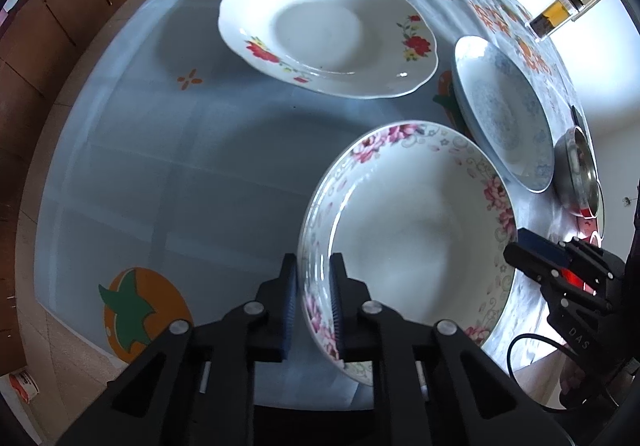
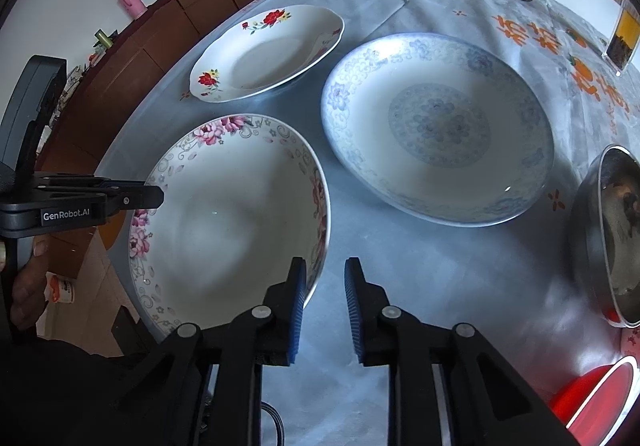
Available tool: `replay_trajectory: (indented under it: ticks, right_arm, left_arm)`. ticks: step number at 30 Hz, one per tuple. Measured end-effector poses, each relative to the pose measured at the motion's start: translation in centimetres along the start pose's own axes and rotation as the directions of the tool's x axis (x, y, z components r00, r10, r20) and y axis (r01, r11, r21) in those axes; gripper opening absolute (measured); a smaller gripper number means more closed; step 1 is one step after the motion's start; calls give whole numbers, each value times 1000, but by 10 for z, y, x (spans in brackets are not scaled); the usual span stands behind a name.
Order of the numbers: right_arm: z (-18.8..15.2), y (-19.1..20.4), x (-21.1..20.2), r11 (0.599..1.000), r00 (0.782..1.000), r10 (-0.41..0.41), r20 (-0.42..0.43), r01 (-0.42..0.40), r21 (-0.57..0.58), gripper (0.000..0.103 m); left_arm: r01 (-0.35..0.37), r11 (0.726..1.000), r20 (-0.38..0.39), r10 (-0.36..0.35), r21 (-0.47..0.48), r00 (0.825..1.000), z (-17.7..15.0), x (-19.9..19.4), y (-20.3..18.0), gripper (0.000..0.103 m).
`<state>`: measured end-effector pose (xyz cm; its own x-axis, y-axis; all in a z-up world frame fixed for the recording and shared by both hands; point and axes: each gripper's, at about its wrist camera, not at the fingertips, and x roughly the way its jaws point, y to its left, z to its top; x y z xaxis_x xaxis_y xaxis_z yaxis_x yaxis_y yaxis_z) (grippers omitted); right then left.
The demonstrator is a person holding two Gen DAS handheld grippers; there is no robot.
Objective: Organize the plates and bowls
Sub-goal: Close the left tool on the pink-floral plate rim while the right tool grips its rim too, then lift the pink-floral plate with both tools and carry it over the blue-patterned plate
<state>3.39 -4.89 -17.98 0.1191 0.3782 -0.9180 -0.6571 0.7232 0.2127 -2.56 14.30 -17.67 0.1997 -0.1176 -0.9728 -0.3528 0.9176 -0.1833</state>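
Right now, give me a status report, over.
Left gripper: jaws shut on pink-flowered bowl rim. Right gripper: jaws open at opposite rim. Blue plate close beside.

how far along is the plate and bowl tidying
Nothing is stacked yet. In hand: the left gripper is clamped on the near rim of the pink-flowered bowl, while the right gripper is at its opposite rim, not visibly gripping. Left: the red-flowered plate, blue-patterned plate and steel bowl sit apart.
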Motion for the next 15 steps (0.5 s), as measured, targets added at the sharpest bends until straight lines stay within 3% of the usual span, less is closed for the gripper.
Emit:
replay_trajectory:
  ticks: [4, 9, 15]
  right_arm:
    - [-1, -1, 3, 1000, 1000, 28, -6, -28, 6, 20]
    - [-3, -1, 6, 998, 998, 59, -8, -59, 11, 12]
    - [-4, 0, 7, 998, 998, 61, -6, -61, 9, 11]
  left_arm:
    - [12, 1000, -9, -12, -11, 1000, 5, 6, -3, 11]
    - [6, 1000, 1, -6, -19, 1000, 1, 4, 4, 8]
    - [-2, 1000, 2, 2, -19, 1000, 1, 4, -2, 6]
